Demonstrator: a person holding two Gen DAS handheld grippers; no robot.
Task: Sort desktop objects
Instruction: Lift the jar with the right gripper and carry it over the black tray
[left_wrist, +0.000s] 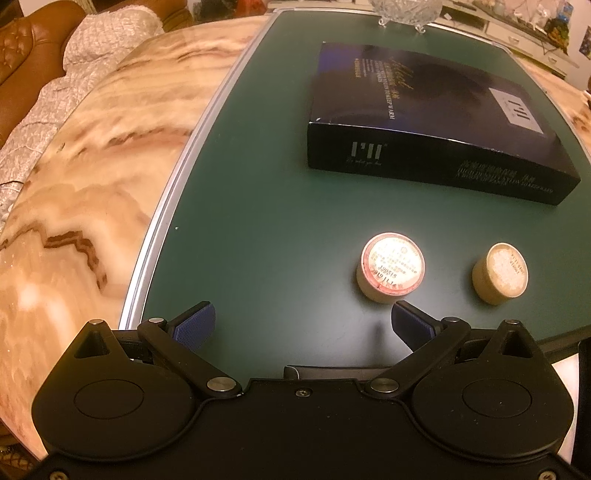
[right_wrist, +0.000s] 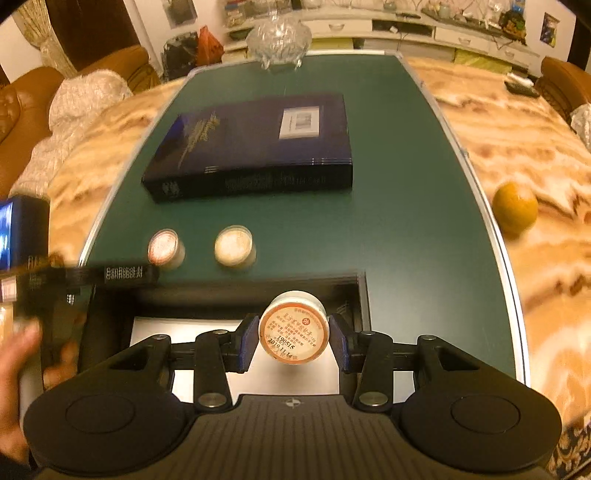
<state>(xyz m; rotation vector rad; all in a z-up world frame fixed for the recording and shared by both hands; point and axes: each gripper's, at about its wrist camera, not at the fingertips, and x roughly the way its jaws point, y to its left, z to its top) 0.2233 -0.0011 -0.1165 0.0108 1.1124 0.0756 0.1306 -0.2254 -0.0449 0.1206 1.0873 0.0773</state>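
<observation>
Two small round cream jars stand on the green mat (left_wrist: 258, 206): one with a red-printed lid (left_wrist: 391, 266) and a plainer one (left_wrist: 500, 274) to its right. They also show in the right wrist view, the red-lidded jar (right_wrist: 165, 248) and the plain jar (right_wrist: 234, 245). My left gripper (left_wrist: 303, 325) is open and empty just short of the red-lidded jar. My right gripper (right_wrist: 293, 341) is shut on a third jar (right_wrist: 293, 334), held above an open dark box with a white floor (right_wrist: 199, 332).
A large dark flat box (left_wrist: 428, 122) lies on the mat beyond the jars, also in the right wrist view (right_wrist: 258, 147). A glass bowl (right_wrist: 279, 40) stands at the far mat edge. An orange (right_wrist: 515, 208) sits on the marble table (right_wrist: 517, 129) to the right. A sofa is on the left.
</observation>
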